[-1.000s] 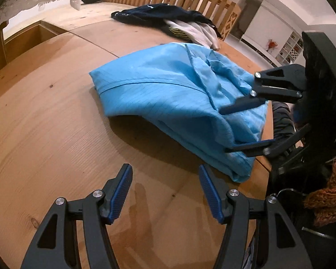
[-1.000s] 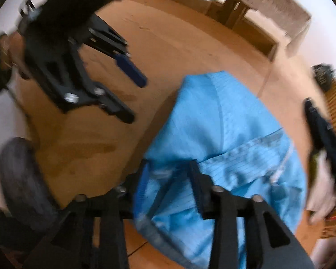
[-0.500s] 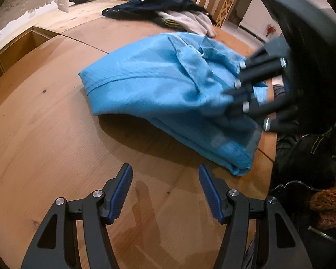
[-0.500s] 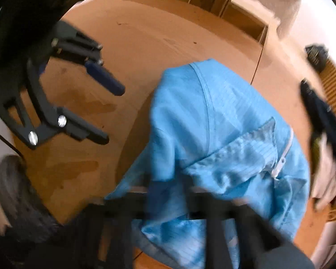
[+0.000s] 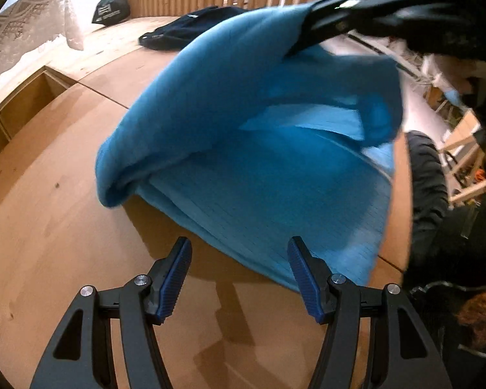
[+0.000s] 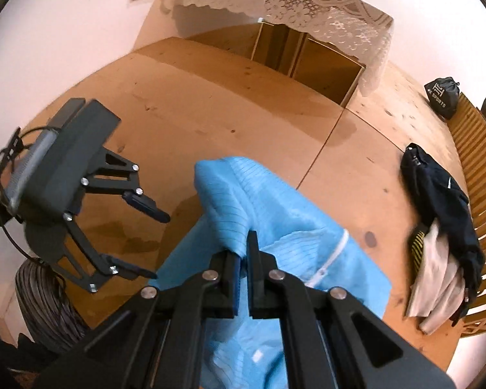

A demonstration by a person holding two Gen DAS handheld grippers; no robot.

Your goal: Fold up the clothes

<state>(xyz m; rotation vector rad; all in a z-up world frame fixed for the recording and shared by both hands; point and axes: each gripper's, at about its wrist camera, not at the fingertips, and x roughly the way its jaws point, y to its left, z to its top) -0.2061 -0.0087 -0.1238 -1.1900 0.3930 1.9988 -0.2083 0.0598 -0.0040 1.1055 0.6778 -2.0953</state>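
Right wrist view: right gripper (image 6: 244, 246) pinching a fold of the blue garment (image 6: 275, 214), jaws pressed together on the cloth, fold pulled up into a peak over the wooden table (image 6: 210, 103). Rest of garment draped below, white zip strip running along its right side. Left gripper (image 6: 160, 246) off to the left, jaws spread, nothing between them, hanging over bare wood just beside the garment's left edge. Pile of dark and pale clothes (image 6: 437, 236) at far right of table, well apart from blue garment. Black drawstring bag (image 6: 442, 96) at far right corner near the slatted fence (image 6: 479, 149). Lace cloth (image 6: 275, 3) over furniture at far end.

Left wrist view: garment (image 5: 259, 149) lifted at upper right by right gripper (image 5: 311, 29), blurred. Lower hem lying on table (image 5: 48, 227), reaching the near right edge. Left gripper (image 5: 239, 272) spread, hem edge just past its tips, not touching as far as visible.
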